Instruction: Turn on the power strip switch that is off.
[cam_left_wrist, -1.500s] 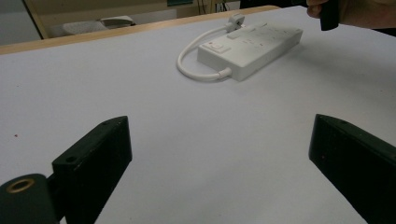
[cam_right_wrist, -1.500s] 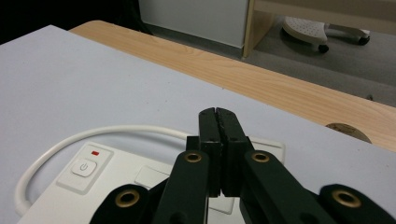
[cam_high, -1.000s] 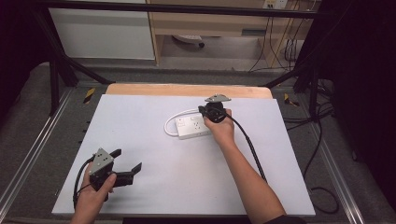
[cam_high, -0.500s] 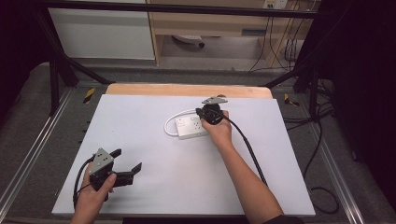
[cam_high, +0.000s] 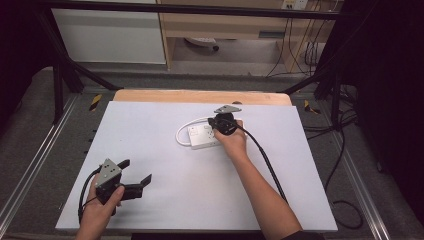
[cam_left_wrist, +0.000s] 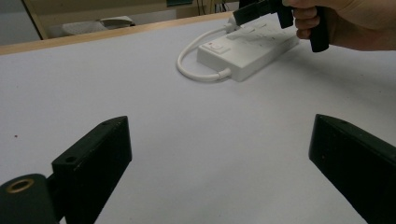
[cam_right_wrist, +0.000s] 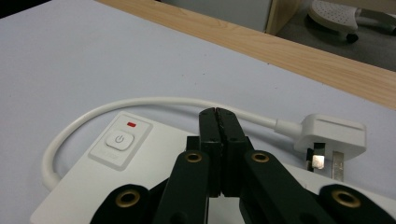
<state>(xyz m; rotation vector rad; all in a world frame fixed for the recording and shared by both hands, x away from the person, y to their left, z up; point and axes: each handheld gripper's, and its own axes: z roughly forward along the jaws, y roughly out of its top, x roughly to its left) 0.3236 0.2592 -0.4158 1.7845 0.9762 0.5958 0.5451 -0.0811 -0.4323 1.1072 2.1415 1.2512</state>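
A white power strip lies at the middle back of the white table, with its white cable looped round to a white plug beside it. The strip has a power button with a red mark above it. My right gripper is shut with nothing between its jaws; its tips hover over the strip's far edge, and I cannot tell whether they touch it. My left gripper rests open at the front left, far from the strip, and it faces the right gripper.
A wooden board edge runs along the table's back. Black frame bars stand at both back corners. Loose cables lie on the floor to the right. A black cable trails from the right gripper along the forearm.
The right gripper has edged slightly to the left over the power strip, still shut. The left gripper has stayed where it was.
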